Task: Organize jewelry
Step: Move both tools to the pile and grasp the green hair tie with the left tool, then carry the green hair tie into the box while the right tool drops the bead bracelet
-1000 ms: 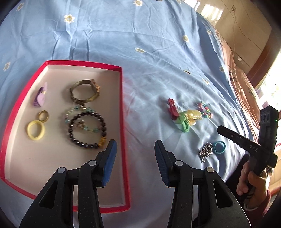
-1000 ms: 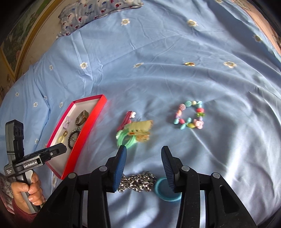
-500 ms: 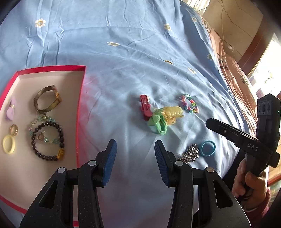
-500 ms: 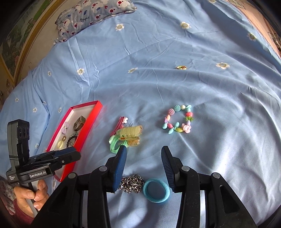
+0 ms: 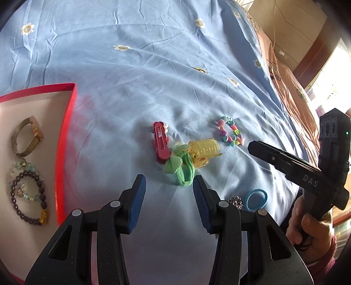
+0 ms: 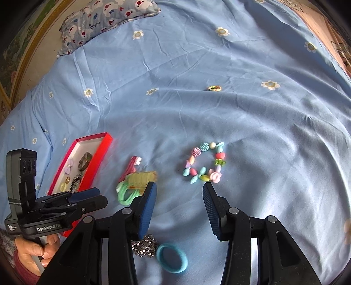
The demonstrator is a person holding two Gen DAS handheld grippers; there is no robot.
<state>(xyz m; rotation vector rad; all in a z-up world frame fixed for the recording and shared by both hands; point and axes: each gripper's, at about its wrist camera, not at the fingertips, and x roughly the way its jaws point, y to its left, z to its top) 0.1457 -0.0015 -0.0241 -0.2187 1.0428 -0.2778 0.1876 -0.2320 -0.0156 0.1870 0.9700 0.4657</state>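
Observation:
Loose jewelry lies on a blue bedsheet: a red hair clip [image 5: 160, 143], a green scrunchie [image 5: 181, 167] under a yellow claw clip [image 5: 203, 151], a colourful bead bracelet [image 5: 230, 131] [image 6: 204, 162], a blue hair band [image 6: 172, 257] and a silver chain [image 6: 144, 245]. My left gripper [image 5: 167, 196] is open and empty just in front of the scrunchie. My right gripper [image 6: 178, 202] is open and empty, above the band and chain, short of the bead bracelet. A red tray [image 5: 65, 140] at left holds a gold bangle [image 5: 26, 137] and a dark bead bracelet [image 5: 28, 197].
A small gold ring [image 6: 214, 88] lies alone further up the sheet. A patterned pillow [image 6: 105, 19] sits at the head of the bed. An orange blanket [image 5: 289, 92] covers the bed's right side.
My left gripper has swung right, from over the tray toward the scrunchie and clips. My right gripper has moved forward past the chain and band, toward the bead bracelet.

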